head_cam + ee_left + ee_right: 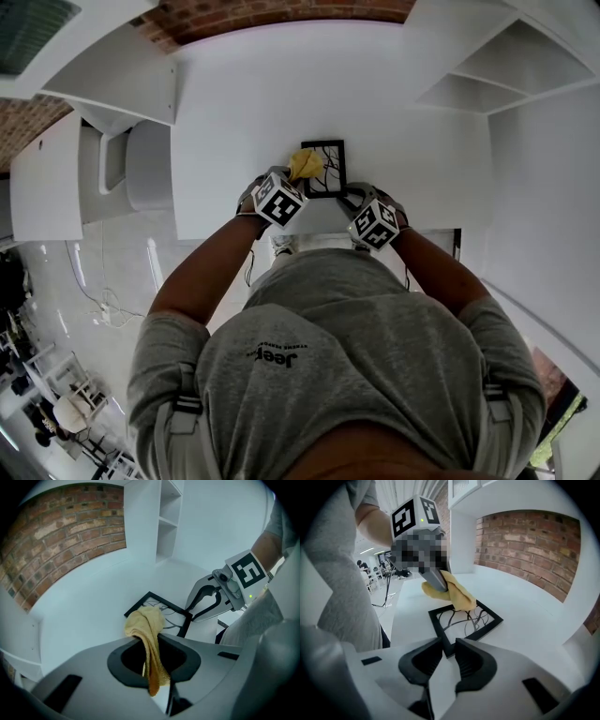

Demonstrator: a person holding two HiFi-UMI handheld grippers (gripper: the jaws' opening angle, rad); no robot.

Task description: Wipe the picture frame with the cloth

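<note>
Yellow cloth is seen in the head view, bunched on the upper left corner of the black picture frame. The frame lies flat on the white surface, near its front edge. The left tongs are at the cloth and the right tongs at the frame's lower right corner.

In the left gripper view the left tongs are clamped on the cloth. One fold hangs back through the jaws and the bulk is pushed forward onto the frame's near corner. Most of the glass, with its branch drawing, is left uncovered.

In the right gripper view the jaws are drawn close together with the frame's near corner between them. They appear pinched on it, so the frame is judged to be held steady. The cloth is seen touching the far corner.

Progress: the cloth is gripped, the frame braced, and contact made at one corner. Wiping is judged barely begun, or at one end of a pass. The rest of the glass and border is left to cover. No dirt can be made out, so what is already clean cannot be told.
</note>
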